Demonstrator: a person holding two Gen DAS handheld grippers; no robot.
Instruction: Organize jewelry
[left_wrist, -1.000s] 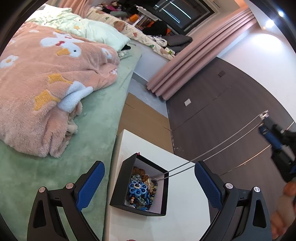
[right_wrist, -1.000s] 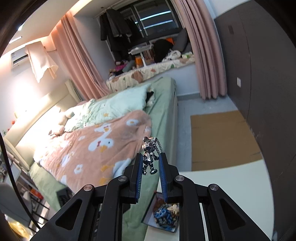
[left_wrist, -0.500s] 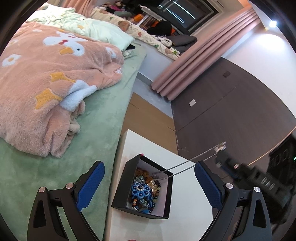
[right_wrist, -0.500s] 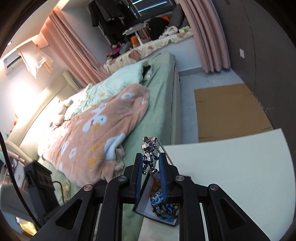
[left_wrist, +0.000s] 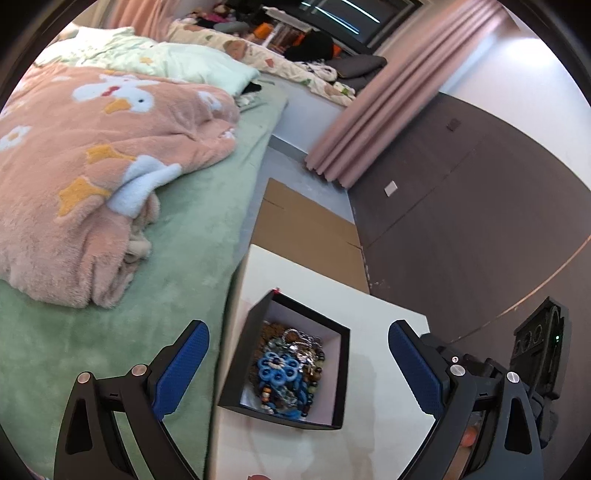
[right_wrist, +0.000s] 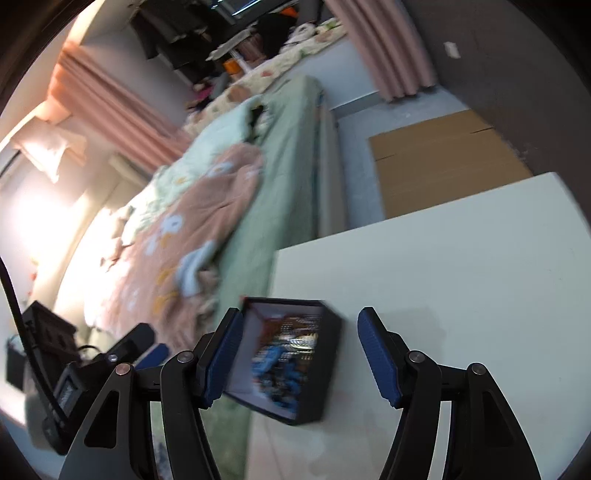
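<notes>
Right claw (right_wrist: 299, 354) – jaws just opened, nothing between them, above the box (right_wrist: 325, 354) | left claw (left_wrist: 295, 365) – released, empty, framing it too | box (left_wrist: 291, 369) on white worktop (left_wrist: 376, 332) beside the bed (left_wrist: 177, 236), heaped with blue beads (left_wrist: 280, 371) and chains
</notes>
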